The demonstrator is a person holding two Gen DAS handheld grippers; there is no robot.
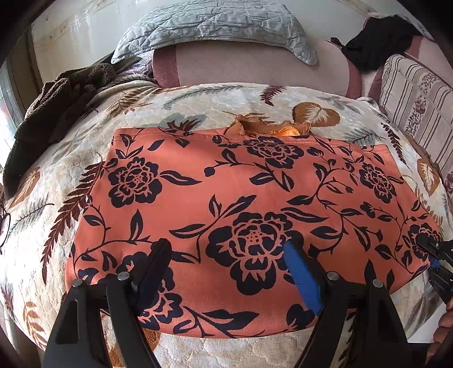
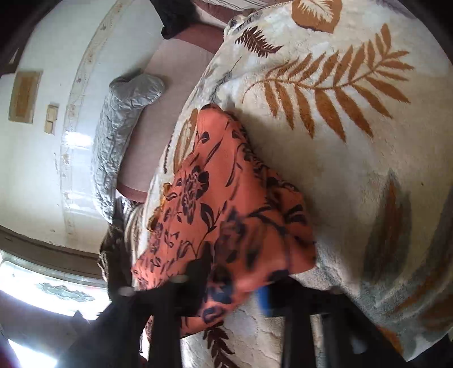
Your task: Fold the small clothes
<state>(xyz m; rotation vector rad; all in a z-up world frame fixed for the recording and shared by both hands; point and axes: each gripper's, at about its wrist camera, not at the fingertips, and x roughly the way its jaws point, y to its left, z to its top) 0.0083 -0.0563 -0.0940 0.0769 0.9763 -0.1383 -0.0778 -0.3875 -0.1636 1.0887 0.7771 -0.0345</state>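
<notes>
An orange garment [image 1: 232, 181] with a dark flower print lies spread flat on the leaf-patterned blanket [image 1: 198, 96]. A bunched orange piece [image 1: 266, 127] pokes out at its far edge. My left gripper [image 1: 225, 249] hovers over the garment's near edge, jaws wide open, nothing between them. In the left wrist view my right gripper [image 1: 431, 250] sits at the garment's near right corner. The right wrist view is blurred; there the orange garment [image 2: 226, 198] runs down into my right gripper [image 2: 232, 288], and the fingers look closed on its corner fold.
A grey quilted pillow [image 1: 215, 25] lies at the bed's far end. Dark brown cloth [image 1: 56, 99] is heaped at the left, black cloth [image 1: 376, 42] at the far right. A striped cushion [image 1: 413, 99] lines the right side. A hand [image 1: 444, 325] shows at the right edge.
</notes>
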